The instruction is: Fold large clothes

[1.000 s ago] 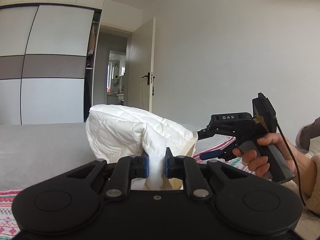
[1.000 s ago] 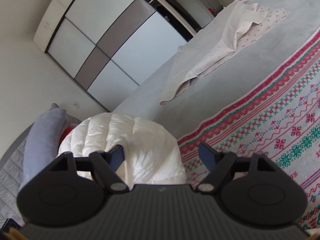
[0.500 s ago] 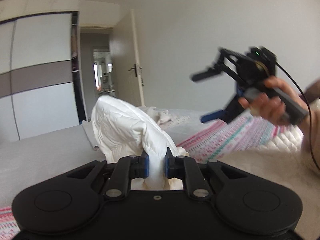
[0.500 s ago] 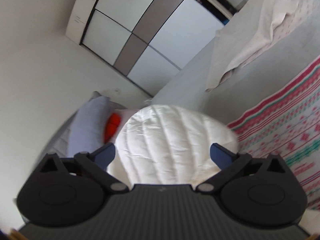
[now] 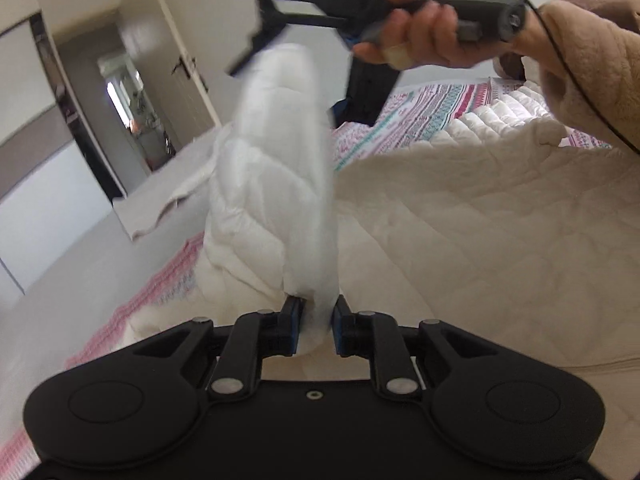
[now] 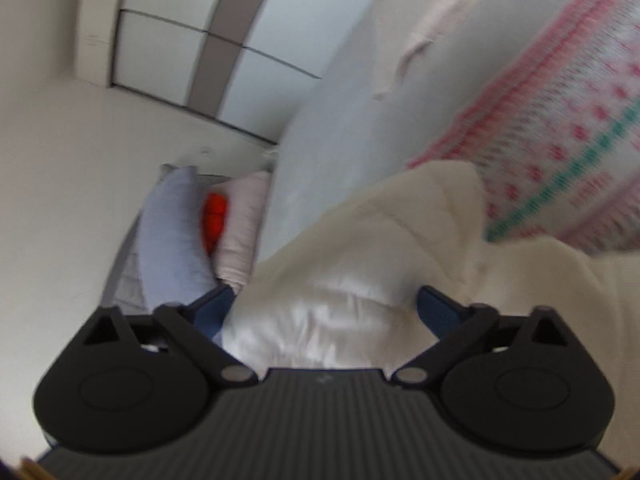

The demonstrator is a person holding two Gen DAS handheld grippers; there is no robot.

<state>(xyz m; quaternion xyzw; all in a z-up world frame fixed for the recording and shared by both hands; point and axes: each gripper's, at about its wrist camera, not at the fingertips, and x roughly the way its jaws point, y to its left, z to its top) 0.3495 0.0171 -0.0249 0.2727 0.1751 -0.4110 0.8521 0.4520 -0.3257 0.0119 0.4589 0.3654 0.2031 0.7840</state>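
A white quilted jacket (image 5: 480, 220) lies spread on the bed. One padded part of it (image 5: 276, 184) stands up in a blurred column. My left gripper (image 5: 316, 320) pinches the lower end of that column; its jaws are opening, with the fabric still between the pads. My right gripper (image 5: 296, 88), held by a hand (image 5: 420, 32), reaches over the column's top. In the right wrist view the right gripper (image 6: 324, 308) stands wide. Its jaws are closing around the white jacket (image 6: 360, 272), and the pads do not press on it.
The bed carries a pink-and-green patterned blanket (image 5: 420, 116) and a grey sheet (image 5: 80, 272) with a pale cloth (image 5: 188, 192) on it. Pillows (image 6: 172, 232) and an orange item (image 6: 216, 216) lie at the bed's head. A wardrobe (image 6: 240, 40) and an open door (image 5: 176, 68) stand beyond.
The held part of the jacket has been pulled into a taller, narrower column. The right gripper rose and came over its top, and both views have rolled.
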